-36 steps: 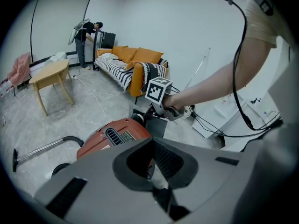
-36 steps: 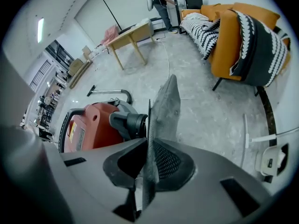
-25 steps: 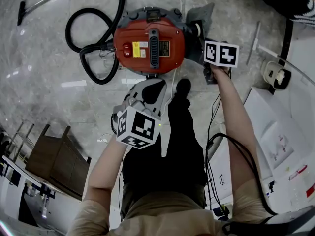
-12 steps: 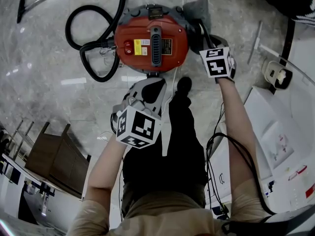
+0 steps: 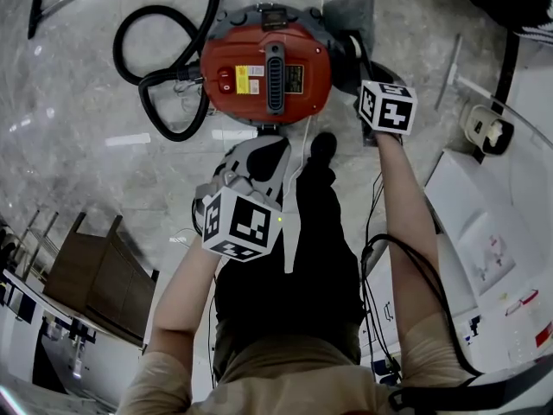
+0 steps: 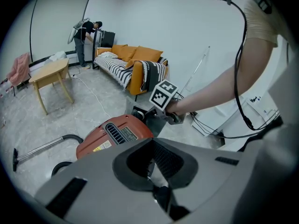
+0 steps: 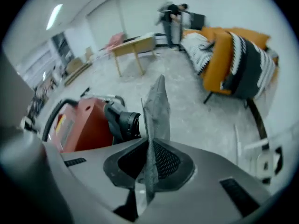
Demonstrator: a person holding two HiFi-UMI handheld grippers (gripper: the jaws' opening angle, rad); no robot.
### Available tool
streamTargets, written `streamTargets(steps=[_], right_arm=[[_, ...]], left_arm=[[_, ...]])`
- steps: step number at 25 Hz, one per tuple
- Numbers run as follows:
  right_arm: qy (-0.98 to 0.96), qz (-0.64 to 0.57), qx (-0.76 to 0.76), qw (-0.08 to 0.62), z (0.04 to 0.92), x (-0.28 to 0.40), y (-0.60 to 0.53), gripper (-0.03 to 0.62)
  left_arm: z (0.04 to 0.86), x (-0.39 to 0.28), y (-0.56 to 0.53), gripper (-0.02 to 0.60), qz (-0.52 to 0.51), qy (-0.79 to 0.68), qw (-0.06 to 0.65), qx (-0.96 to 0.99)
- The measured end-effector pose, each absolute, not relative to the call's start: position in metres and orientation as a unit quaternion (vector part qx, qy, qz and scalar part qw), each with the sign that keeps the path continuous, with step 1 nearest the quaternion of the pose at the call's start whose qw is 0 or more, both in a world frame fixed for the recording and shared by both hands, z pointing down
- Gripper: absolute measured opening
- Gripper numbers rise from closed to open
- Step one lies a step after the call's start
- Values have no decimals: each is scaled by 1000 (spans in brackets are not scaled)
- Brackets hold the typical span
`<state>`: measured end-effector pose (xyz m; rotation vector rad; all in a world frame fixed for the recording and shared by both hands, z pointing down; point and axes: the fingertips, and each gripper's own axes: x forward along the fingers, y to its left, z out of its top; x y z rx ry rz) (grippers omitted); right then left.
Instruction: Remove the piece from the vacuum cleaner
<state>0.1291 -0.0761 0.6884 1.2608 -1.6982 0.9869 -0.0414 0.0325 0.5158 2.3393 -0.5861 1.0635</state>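
The red vacuum cleaner (image 5: 268,67) stands on the floor ahead, its black hose (image 5: 143,85) coiled at its left. A flat grey piece (image 5: 350,14) sits at its right side beside the black port (image 7: 124,122). My right gripper (image 5: 365,63) is shut on that grey piece (image 7: 156,108), which stands edge-on between the pads. The red body (image 7: 79,125) lies just left of it. My left gripper (image 5: 259,158) hovers below the vacuum cleaner (image 6: 114,134), apart from it, jaws together with nothing in them.
The hose's metal wand (image 6: 39,148) lies on the floor at the left. An orange sofa (image 6: 140,66), a wooden table (image 6: 49,73) and a person (image 6: 86,31) are far off. White equipment (image 5: 484,232) and cables (image 5: 380,249) are at the right, and wooden furniture (image 5: 95,284) at the lower left.
My right gripper has rolled and shifted slightly beside the vacuum cleaner, still holding the grey piece. The left gripper has stayed put.
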Motion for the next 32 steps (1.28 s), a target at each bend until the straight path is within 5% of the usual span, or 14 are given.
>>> streamTargets(steps=[6,18,20,25,32], right_arm=[[-538,623,546,158,691,132,-72,38],[-462,722,514,24,693,133,-70,43],[-485,704,515,56,694,133,-71,43],[-617,533,497,297,692,131,-72,32],[-710,324,409,473,695,133,-68,34]], left_arm=[[514,-35,36,-3,386,-212,252,862],[516,-31,43,-3,388,-211,253,861],[516,-29,44,-3,388,-211,252,861],[517,-29,46,-3,390,-212,251,860],[518,-29,50,-3,395,-211,248,859]])
